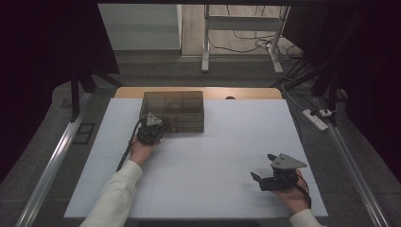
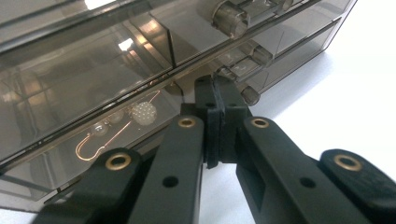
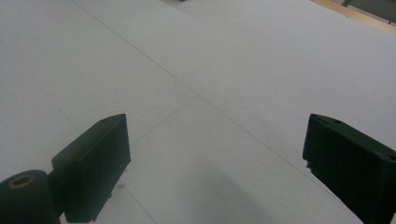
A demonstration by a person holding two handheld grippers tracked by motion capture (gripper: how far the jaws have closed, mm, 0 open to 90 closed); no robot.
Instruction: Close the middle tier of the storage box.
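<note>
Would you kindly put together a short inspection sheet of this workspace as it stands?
Surface: white table top, bare in front of the box.
Job's things: smoked clear drawer box at the far edge; an earring with a white bead lies inside one drawer.
Clutter: nothing seen.
Grippers: left hand-held gripper closed at the drawer front, whether on a knob is unclear; right hand-held gripper open above the table.
Cables: black cable trails from the left one.
Surroundings: power strip and wires on the floor.

High view overhead, facing forward-down; left gripper view close on drawer box (image 2: 140,60); right, table (image 3: 210,70).
</note>
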